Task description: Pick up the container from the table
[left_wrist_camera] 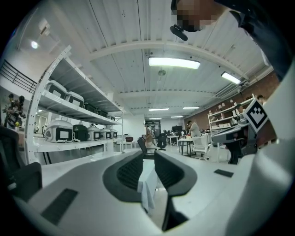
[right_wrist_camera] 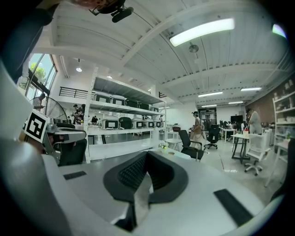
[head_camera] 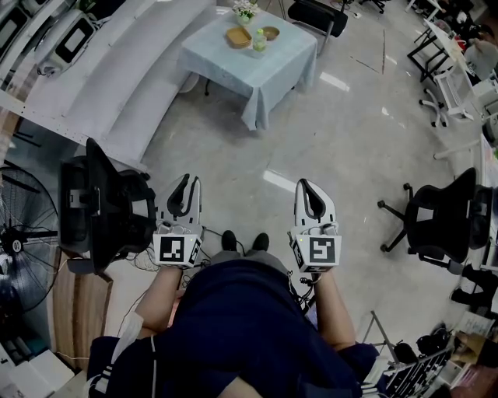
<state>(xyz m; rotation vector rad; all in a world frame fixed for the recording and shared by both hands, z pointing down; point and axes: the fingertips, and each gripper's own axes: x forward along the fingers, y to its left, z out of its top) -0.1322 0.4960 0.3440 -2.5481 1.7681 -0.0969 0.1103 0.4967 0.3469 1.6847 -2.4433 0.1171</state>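
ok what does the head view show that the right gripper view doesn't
Only the head view: the right hand-held gripper seen whole from above, and the person's shoes. Only the right gripper view: ceiling lights, shelves of white appliances, people far off, and its own jaws, closed together. Both: the cloth-covered table with flowers, and the left hand-held gripper.

My left gripper (head_camera: 189, 179) and right gripper (head_camera: 306, 183) are white shells with black ribbed pads (left_wrist_camera: 129, 173), each bearing a black-and-white marker cube (head_camera: 177, 250). I wear dark navy clothes (head_camera: 249, 326) and black shoes (head_camera: 229, 239).
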